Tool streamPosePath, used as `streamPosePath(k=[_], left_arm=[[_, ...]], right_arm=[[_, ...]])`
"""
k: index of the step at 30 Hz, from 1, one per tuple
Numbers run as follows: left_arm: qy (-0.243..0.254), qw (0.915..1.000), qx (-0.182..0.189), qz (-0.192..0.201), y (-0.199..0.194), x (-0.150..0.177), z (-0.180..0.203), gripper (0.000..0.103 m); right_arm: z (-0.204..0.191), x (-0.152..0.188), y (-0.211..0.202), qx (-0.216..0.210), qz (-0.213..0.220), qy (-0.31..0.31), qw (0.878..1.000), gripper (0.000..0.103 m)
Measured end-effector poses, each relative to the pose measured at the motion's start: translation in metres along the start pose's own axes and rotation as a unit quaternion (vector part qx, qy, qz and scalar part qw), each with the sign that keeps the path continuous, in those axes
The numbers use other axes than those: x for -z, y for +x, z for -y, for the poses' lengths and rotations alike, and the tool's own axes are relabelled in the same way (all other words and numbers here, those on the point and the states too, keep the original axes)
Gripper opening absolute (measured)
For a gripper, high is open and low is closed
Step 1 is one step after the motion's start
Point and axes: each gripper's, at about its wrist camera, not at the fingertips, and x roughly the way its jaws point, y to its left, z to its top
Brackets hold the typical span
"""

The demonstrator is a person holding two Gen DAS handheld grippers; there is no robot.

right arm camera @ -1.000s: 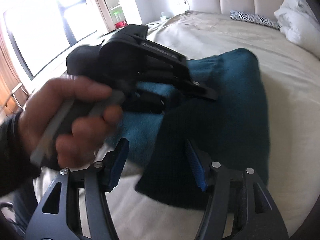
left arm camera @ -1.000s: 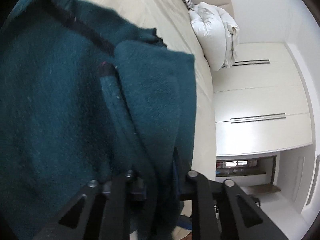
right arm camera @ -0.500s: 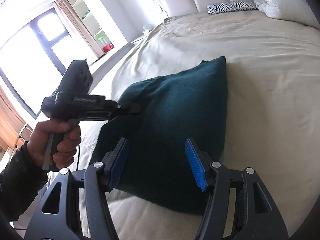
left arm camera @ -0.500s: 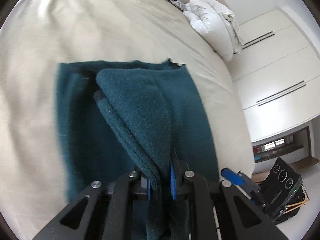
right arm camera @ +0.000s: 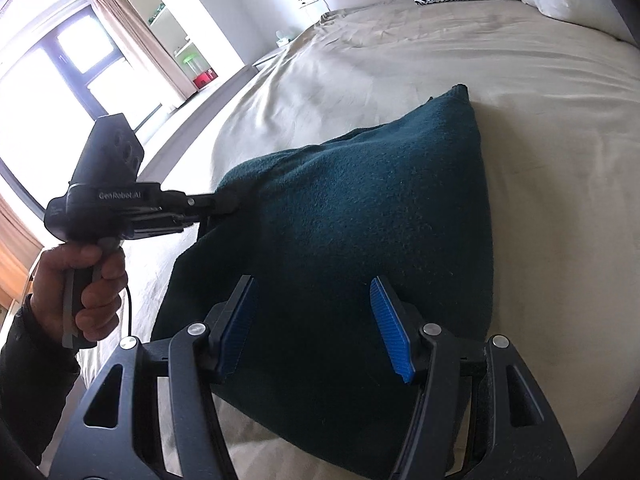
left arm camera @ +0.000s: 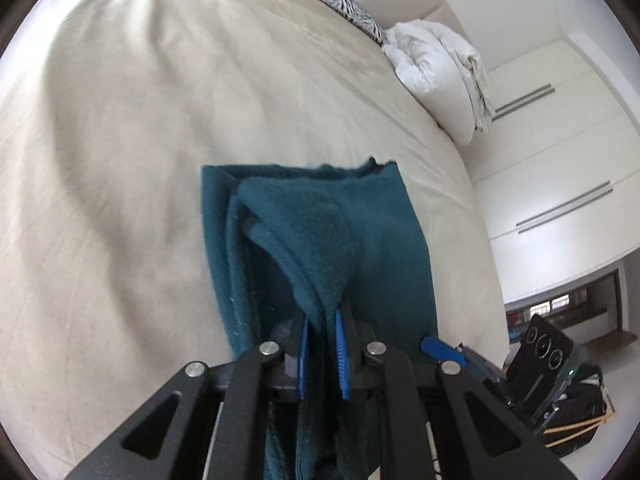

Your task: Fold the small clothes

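A dark teal fleece garment [left arm camera: 384, 240] lies on the beige bed sheet [left arm camera: 120, 160], partly folded. My left gripper [left arm camera: 322, 356] is shut on a bunched edge of the garment and holds that edge lifted above the rest. The same garment [right arm camera: 360, 220] fills the middle of the right wrist view, and the left gripper [right arm camera: 224, 204] grips its left corner there. My right gripper [right arm camera: 316, 328] is open and empty, hovering just above the near edge of the garment.
A white folded duvet [left arm camera: 440, 76] and a zebra-print pillow [left arm camera: 344, 12] lie at the head of the bed. White wardrobe doors [left arm camera: 560, 184] stand to the right. A black case with gear [left arm camera: 560, 380] sits on the floor. A bright window [right arm camera: 48, 80] is on the left.
The left gripper has pulled back and lifted its held edge, so the garment now looks smaller and lies spread on the bed. The right gripper stays open and has drawn back from the left hand.
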Motion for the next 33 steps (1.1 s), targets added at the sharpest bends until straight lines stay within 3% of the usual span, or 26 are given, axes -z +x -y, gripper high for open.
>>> streamPosePath(k=[14,16,17,20,22,26,27,28,29,31,33], left_arm=[[-0.067,0.9966,0.028,0.039,-0.009,0.021,-0.037,0.01],[-0.061,0.9971,0.02,0.041,-0.015,0.017,-0.037,0.009],[-0.06,0.9969,0.014,0.048,-0.021,0.014,-0.037,0.001],[-0.079,0.9937,0.002,0.08,-0.04,0.006,-0.049,0.0],[-0.076,0.9942,-0.014,0.075,-0.042,0.006,-0.052,0.0],[-0.029,0.9954,-0.062,0.066,-0.039,0.027,-0.026,0.0],[-0.018,0.9953,-0.063,0.071,-0.04,0.035,-0.015,0.002],[-0.008,0.9955,-0.059,0.073,-0.04,0.043,-0.006,0.015],[0.003,0.9953,-0.056,0.078,-0.041,0.055,0.008,0.035],[0.017,0.9943,-0.062,0.085,-0.041,0.074,0.024,0.063],[0.036,0.9923,-0.072,0.094,-0.045,0.091,0.038,0.066]], right_arm=[[-0.023,0.015,0.02,0.026,-0.028,-0.034,0.999,0.06],[-0.027,0.014,0.02,0.024,-0.034,-0.032,0.999,0.06],[-0.028,0.013,0.02,0.022,-0.036,-0.028,0.999,0.06],[-0.028,0.01,0.024,0.012,-0.041,-0.01,0.999,0.06],[-0.03,0.012,0.029,0.019,-0.042,-0.016,0.999,0.061],[-0.037,0.02,0.045,0.023,-0.033,-0.042,0.998,0.078],[-0.04,0.022,0.047,0.028,-0.03,-0.05,0.998,0.08],[-0.045,0.024,0.048,0.037,-0.029,-0.06,0.997,0.081],[-0.051,0.025,0.049,0.049,-0.03,-0.071,0.996,0.081],[-0.055,0.024,0.044,0.038,-0.033,-0.065,0.997,0.08],[-0.05,0.02,0.025,-0.013,-0.019,-0.036,0.999,0.078]])
